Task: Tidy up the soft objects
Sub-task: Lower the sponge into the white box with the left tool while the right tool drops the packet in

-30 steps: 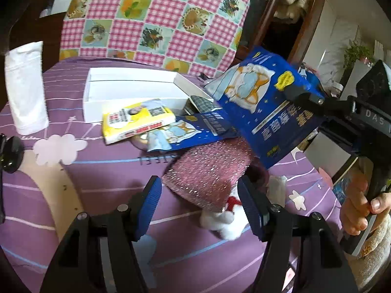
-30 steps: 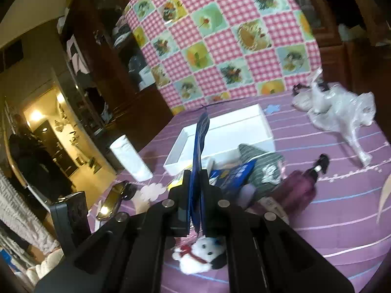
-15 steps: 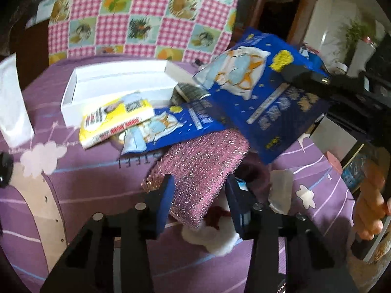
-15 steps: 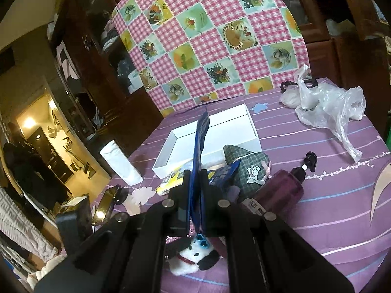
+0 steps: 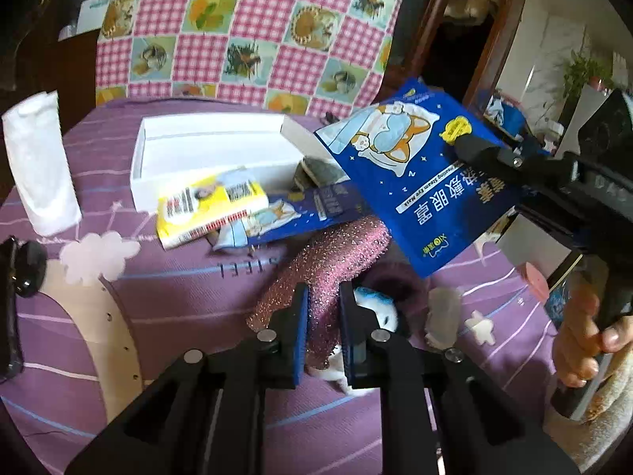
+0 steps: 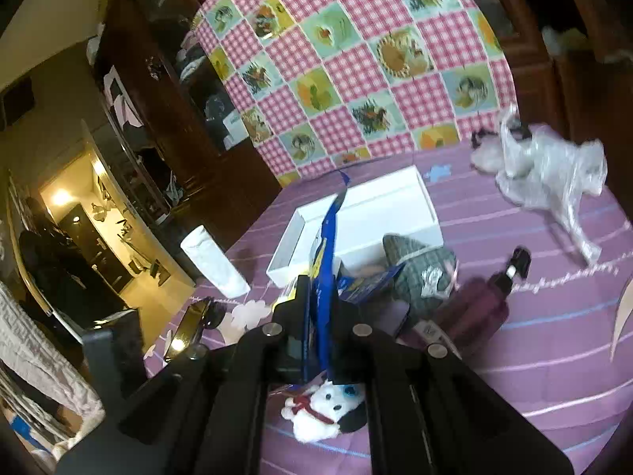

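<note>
My left gripper (image 5: 322,308) is shut on a glittery pink scouring cloth (image 5: 332,253) lying over a white plush dog (image 5: 379,316) on the purple tablecloth. My right gripper (image 6: 320,316) is shut on a blue eye-mask packet (image 6: 326,253), held upright above the table; it also shows in the left wrist view (image 5: 419,182). The plush dog (image 6: 324,407) lies under the right gripper. An empty white box (image 5: 209,154) stands behind the pile. A grey checked soft toy (image 6: 419,273) lies beside the box.
A second blue packet (image 5: 292,213) and a yellow packet (image 5: 209,206) lie in front of the box. A white tissue roll (image 5: 39,166) stands at the left. A purple pump bottle (image 6: 482,304) and a clear plastic bag (image 6: 546,166) lie to the right.
My left gripper has closed from wide open onto the pink scouring cloth. The right gripper has kept hold of the blue packet and shifted slightly.
</note>
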### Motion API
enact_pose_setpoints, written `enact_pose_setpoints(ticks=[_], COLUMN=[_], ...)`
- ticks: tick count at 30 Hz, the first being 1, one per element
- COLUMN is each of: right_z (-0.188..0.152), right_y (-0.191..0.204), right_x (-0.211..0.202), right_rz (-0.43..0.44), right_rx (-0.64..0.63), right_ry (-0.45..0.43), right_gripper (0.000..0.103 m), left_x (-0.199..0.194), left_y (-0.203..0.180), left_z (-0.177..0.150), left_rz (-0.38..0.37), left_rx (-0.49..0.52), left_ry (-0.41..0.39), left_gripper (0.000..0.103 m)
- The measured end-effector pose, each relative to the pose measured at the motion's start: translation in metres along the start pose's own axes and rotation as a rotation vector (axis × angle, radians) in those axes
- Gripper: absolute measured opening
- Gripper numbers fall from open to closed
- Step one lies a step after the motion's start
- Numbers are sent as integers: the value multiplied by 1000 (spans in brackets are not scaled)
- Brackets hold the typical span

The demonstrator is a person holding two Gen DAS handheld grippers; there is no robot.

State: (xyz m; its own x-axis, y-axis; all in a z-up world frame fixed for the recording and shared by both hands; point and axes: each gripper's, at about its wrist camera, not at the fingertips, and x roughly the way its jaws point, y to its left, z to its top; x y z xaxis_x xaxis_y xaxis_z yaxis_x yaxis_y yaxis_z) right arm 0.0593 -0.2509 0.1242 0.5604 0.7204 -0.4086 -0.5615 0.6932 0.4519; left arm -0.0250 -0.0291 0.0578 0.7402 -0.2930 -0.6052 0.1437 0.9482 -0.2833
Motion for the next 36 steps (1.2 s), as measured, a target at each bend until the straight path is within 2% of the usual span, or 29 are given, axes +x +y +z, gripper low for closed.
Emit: enact_pose_setpoints(ticks=[6, 11, 13, 16, 21, 23, 25, 27, 29, 30, 32, 36], right_z=[30, 66, 79, 94, 112, 112, 105, 95, 90, 88, 86, 85], right_y=[15, 14, 8, -4, -23, -31, -34, -34, -32, -32, -34, -45], right_x=[-11, -12, -13, -10, 8, 20, 31, 46, 62, 65, 66, 71], right_rz=[31, 32, 29, 74, 126, 115, 96, 69, 26, 19, 19, 5], right_rx=[-39, -14, 20, 94, 196, 222, 208, 162, 118, 115, 124, 159], right_ry=[-16, -49, -80, -112, -130, -111, -66, 3, 106, 121, 117, 70], right_gripper=[7, 7, 7, 7, 7, 7, 7, 7, 7, 7, 7, 7], left_x=[-24, -31, -32, -33, -24, -12, 1, 13, 18, 21, 27, 27], left_y=[-4, -4, -2, 1, 11, 18, 28, 41, 48, 50, 50, 52], left_z=[26, 54, 67, 86, 111, 113, 110, 102, 95, 92, 88, 90], left_rz=[15, 39, 52, 75, 110, 144, 141, 116, 111, 110, 124, 155], left_rx=[-5, -35, -51, -65, -98, -103, -123, -157, -179, -185, -157, -141], left_ry=[-61, -114, -131, -168, -222, -227, -196, -159, -158, -154, -129, -154], left_gripper=[13, 13, 13, 13, 13, 13, 13, 13, 13, 13, 13, 13])
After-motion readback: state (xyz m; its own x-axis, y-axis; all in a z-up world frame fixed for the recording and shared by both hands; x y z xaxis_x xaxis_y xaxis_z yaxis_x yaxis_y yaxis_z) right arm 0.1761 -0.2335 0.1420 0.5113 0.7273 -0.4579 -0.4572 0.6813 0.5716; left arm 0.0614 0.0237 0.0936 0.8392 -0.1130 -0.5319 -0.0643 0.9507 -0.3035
